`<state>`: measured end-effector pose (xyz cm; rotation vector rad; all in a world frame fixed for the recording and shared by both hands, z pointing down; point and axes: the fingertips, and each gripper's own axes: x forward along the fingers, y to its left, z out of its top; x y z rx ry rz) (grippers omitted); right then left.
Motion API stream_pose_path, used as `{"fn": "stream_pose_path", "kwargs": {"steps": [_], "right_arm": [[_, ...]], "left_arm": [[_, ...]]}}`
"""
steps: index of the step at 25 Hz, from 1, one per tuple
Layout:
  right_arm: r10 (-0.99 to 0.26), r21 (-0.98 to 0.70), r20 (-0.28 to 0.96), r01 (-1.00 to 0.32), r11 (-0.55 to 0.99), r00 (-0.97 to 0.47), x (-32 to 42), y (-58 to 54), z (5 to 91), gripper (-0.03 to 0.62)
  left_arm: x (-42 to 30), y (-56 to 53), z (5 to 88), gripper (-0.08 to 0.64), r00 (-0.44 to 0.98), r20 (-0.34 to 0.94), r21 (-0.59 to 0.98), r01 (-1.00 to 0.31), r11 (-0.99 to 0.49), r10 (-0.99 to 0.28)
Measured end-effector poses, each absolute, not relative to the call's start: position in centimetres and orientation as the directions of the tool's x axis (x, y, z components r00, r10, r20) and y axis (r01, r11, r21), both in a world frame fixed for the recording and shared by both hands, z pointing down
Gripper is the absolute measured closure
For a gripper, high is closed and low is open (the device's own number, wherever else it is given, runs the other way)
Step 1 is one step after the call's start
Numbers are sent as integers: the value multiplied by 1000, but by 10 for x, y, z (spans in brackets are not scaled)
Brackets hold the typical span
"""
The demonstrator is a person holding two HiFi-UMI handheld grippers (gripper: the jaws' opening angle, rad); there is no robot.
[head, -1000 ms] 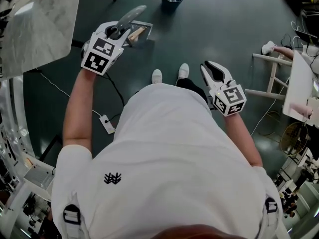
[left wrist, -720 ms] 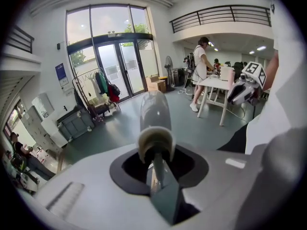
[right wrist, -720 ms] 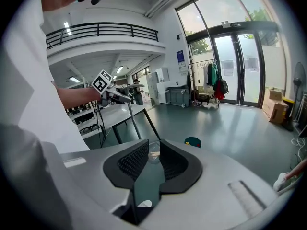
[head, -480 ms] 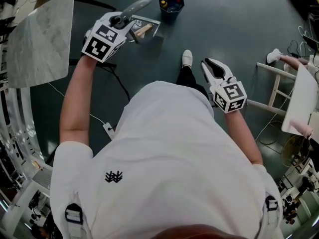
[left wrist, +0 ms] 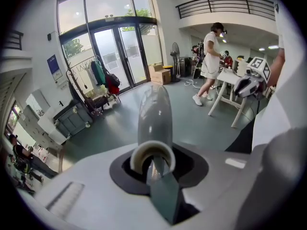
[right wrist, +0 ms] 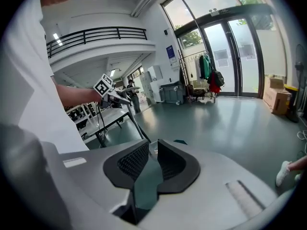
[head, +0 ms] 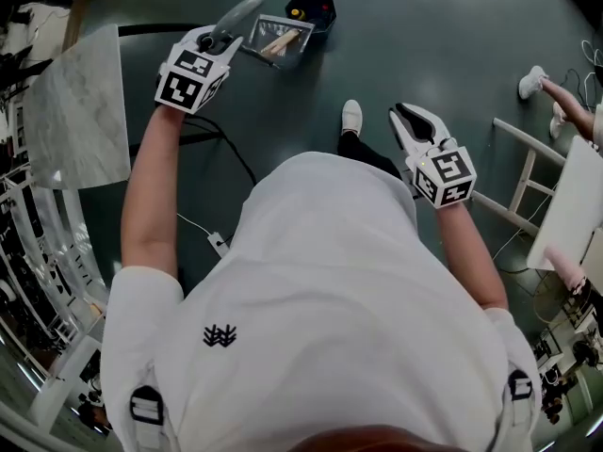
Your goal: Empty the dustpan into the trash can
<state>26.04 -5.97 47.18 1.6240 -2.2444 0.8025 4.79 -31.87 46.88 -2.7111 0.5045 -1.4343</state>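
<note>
In the upper middle of the head view, the left gripper (head: 219, 40) is closed on the grey handle (left wrist: 154, 114) of the dustpan (head: 294, 56). The dustpan is held over the floor (head: 452, 45), right beside the dark trash can (head: 314, 9). Light brown pieces (head: 280, 41) lie in the pan. The right gripper (head: 407, 119), at the right, has its jaws together and holds nothing.

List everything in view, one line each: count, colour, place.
dustpan: one, grey, held above the floor next to the trash can, scraps inside
trash can: one, black, on the floor ahead
marble table top: one, pale grey, far left
power strip: one, white, on the floor at left
white table: one, far right
shoe: one showing, white, the person's own
left gripper: shut on the dustpan's handle
right gripper: shut, empty
</note>
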Motion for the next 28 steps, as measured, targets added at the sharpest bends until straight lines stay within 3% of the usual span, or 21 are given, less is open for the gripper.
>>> {"fn": "stream_pose_path", "kwargs": {"steps": [12,28], "right_arm": [[-785,-337,503,-919,206,-361,341,-103,488,541],[-809,-372,488,-917,148,-328,370,-116,493,541]], "left_arm": [[119,-380,499,416,417,859,-189,-280,-941,-297],[193,-380,503,414,280,933,-261,86,-962,-228]]}}
